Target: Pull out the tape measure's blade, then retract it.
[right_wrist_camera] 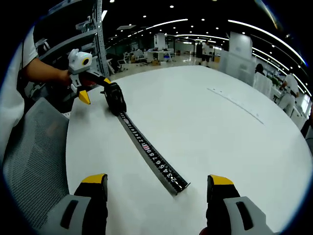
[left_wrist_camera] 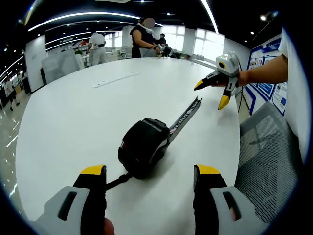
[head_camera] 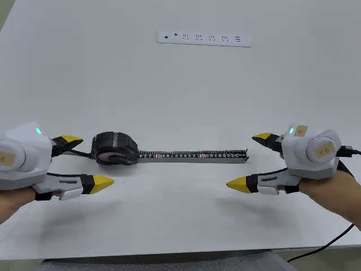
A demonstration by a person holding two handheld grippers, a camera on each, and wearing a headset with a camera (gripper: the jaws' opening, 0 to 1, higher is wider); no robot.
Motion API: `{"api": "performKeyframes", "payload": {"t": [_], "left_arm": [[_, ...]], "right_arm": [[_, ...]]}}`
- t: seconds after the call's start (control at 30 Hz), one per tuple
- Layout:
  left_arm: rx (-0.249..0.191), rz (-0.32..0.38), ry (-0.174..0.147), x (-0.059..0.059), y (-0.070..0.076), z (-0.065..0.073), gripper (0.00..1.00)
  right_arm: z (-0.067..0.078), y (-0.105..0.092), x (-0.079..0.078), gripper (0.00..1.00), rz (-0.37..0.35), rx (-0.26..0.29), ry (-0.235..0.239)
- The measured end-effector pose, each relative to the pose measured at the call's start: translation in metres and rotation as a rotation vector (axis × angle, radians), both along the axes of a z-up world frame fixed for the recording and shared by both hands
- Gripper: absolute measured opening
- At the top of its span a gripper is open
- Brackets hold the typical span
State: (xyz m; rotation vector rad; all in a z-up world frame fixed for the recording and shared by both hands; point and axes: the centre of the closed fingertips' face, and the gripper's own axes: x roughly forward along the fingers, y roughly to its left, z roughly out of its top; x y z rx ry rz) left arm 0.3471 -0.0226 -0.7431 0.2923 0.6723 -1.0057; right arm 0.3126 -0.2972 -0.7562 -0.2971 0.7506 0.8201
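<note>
A black tape measure case (head_camera: pixel 115 148) lies on the white table (head_camera: pixel 180 84), its blade (head_camera: pixel 192 154) pulled out to the right and lying flat. The blade's hook end (head_camera: pixel 245 152) rests free on the table. My left gripper (head_camera: pixel 92 161) is open just left of the case (left_wrist_camera: pixel 144 145), which lies a little ahead of its yellow tips, untouched. My right gripper (head_camera: pixel 248 160) is open at the blade's end (right_wrist_camera: pixel 178 186), which lies between and just ahead of its jaws. The case's black strap (left_wrist_camera: pixel 120 181) trails toward the left gripper.
A white power strip (head_camera: pixel 203 38) lies at the far side of the table. A grey mesh chair (right_wrist_camera: pixel 36 161) stands at the near edge. A cable (head_camera: pixel 324 245) hangs from the right gripper. People stand far behind the table (left_wrist_camera: pixel 146 36).
</note>
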Motion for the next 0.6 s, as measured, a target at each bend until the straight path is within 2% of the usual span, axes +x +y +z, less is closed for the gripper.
{"api": "performKeyframes", "payload": {"t": [0.07,0.13,0.2,0.43,0.47,0.53,0.6], "left_arm": [[-0.01,0.028,-0.005,-0.001,0.002,0.002,0.72],[-0.014,0.034,0.004,-0.005,0.004,0.002,0.74],[-0.02,0.051,0.001,-0.007,0.007,0.004,0.75],[-0.037,0.093,-0.002,-0.015,0.014,0.008,0.8],[-0.032,0.099,-0.008,-0.016,0.016,0.008,0.81],[-0.037,0.109,-0.002,-0.019,0.018,0.008,0.82],[-0.044,0.124,-0.013,-0.021,0.022,0.011,0.83]], "right_arm": [[0.001,0.0,-0.002,0.87,-0.016,0.006,-0.004],[0.002,-0.002,-0.002,0.89,-0.033,0.007,-0.012],[0.004,-0.001,-0.004,0.9,-0.051,0.031,-0.011],[0.006,-0.004,-0.012,0.99,-0.091,0.038,-0.026],[0.007,-0.004,-0.013,0.99,-0.096,0.042,-0.03],[0.008,-0.005,-0.016,0.99,-0.105,0.038,-0.035],[0.009,-0.006,-0.02,0.99,-0.11,0.039,-0.038]]}}
